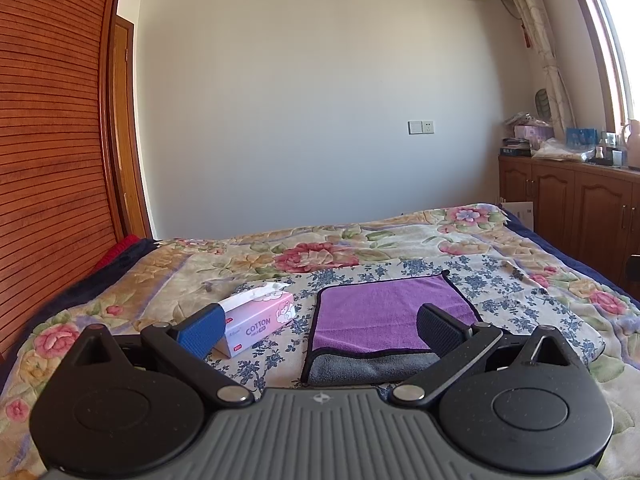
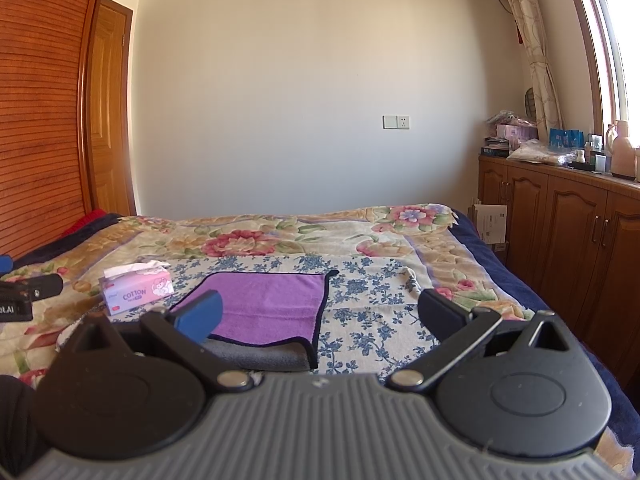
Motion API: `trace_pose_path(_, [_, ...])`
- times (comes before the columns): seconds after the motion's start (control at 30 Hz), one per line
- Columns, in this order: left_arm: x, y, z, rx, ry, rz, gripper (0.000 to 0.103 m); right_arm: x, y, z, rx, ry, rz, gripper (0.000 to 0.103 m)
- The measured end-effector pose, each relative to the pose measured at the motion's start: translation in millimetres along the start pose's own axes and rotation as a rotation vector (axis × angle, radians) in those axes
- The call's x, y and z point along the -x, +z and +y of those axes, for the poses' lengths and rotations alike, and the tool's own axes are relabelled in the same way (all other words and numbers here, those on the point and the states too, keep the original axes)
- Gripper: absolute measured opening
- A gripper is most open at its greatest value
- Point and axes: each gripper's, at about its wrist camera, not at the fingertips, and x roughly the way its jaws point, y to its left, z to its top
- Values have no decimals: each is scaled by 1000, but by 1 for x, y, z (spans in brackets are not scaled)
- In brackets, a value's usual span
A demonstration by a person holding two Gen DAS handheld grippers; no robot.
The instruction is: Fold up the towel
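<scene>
A plain off-white wall (image 2: pixel 300 100) carries a white switch-and-socket plate (image 2: pixel 396 122). Along the left edge stands a reddish slatted wooden wardrobe (image 1: pixel 44 140), with a panelled wooden door (image 2: pixel 110 112) behind it. At the right, brown wooden cabinets (image 2: pixel 560 220) with arched doors run beneath a bright sunlit window (image 2: pixel 608 40), flanked by a tied cream patterned curtain (image 2: pixel 536 52). A floral quilted bedspread (image 2: pixel 300 236) covers the bed.

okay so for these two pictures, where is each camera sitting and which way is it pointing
Left wrist: on the left gripper, above the bed's near edge, facing the far wall; both open fingers show, framing the tissue box and purple towel.
Right wrist: on the right gripper, further right, same heading; its open fingers show, with the left gripper at the frame's left edge.
Shared: towel, tissue box, floral bedspread, wall socket.
</scene>
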Motion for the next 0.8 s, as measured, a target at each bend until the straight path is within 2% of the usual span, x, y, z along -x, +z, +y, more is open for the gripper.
trace_pose_path(0.8, [0,0,0,-9,2,-6,103,0,0,0,-3,0,2,103])
